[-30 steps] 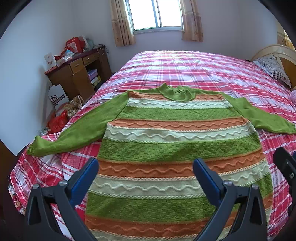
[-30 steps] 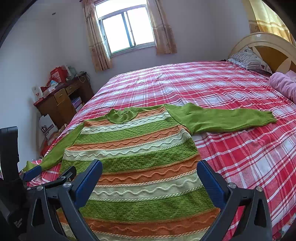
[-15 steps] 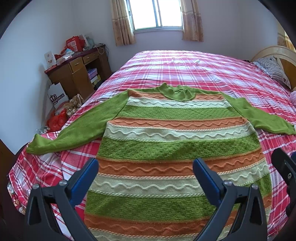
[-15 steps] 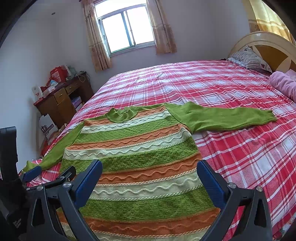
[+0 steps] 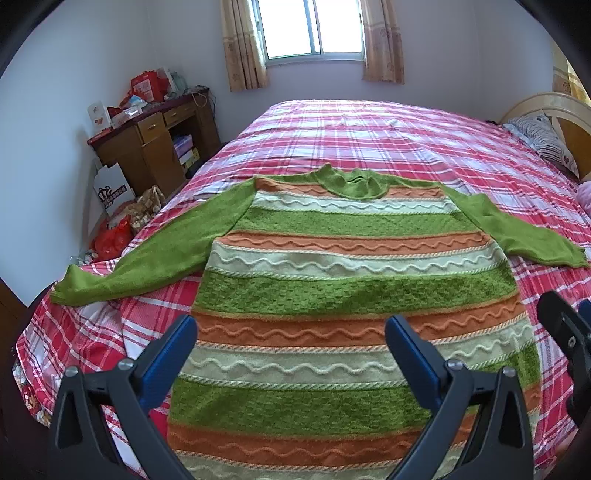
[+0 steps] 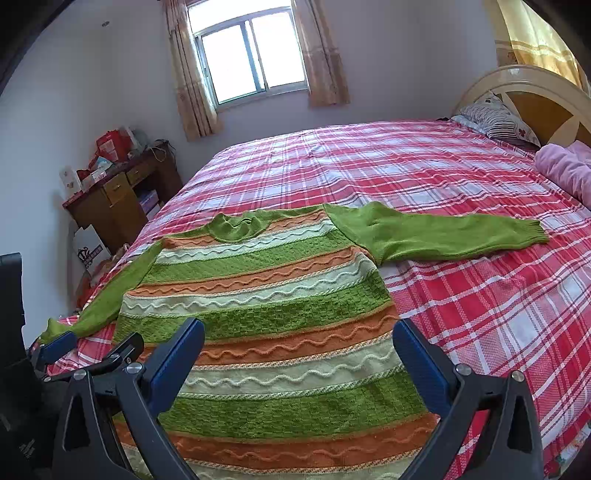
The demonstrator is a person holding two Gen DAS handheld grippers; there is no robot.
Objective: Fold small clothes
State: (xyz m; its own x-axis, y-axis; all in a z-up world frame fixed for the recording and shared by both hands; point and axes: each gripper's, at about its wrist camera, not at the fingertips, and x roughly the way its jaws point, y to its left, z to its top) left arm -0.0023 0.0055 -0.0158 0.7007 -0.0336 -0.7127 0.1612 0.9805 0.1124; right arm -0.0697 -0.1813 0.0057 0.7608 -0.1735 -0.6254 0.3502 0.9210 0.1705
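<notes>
A knitted sweater (image 5: 332,284) with green, orange and cream stripes lies flat, front up, on the red plaid bed (image 5: 369,133). Both green sleeves are spread out sideways, the left sleeve (image 5: 155,254) to the bed's left edge, the right sleeve (image 6: 443,236) across the bed. My left gripper (image 5: 290,332) is open and empty above the sweater's lower part. My right gripper (image 6: 299,338) is open and empty, also above the lower part; the sweater (image 6: 266,314) fills that view. The left gripper also shows at the right wrist view's left edge (image 6: 55,347).
A wooden desk (image 5: 147,140) with clutter stands left of the bed, with bags (image 5: 114,236) on the floor beside it. A headboard (image 6: 528,96), a striped pillow (image 6: 495,118) and a pink blanket (image 6: 565,166) are at the bed's right end. A window (image 5: 314,29) is behind.
Both grippers stay open and nearly still; the views have shifted only slightly. The sweater has not moved.
</notes>
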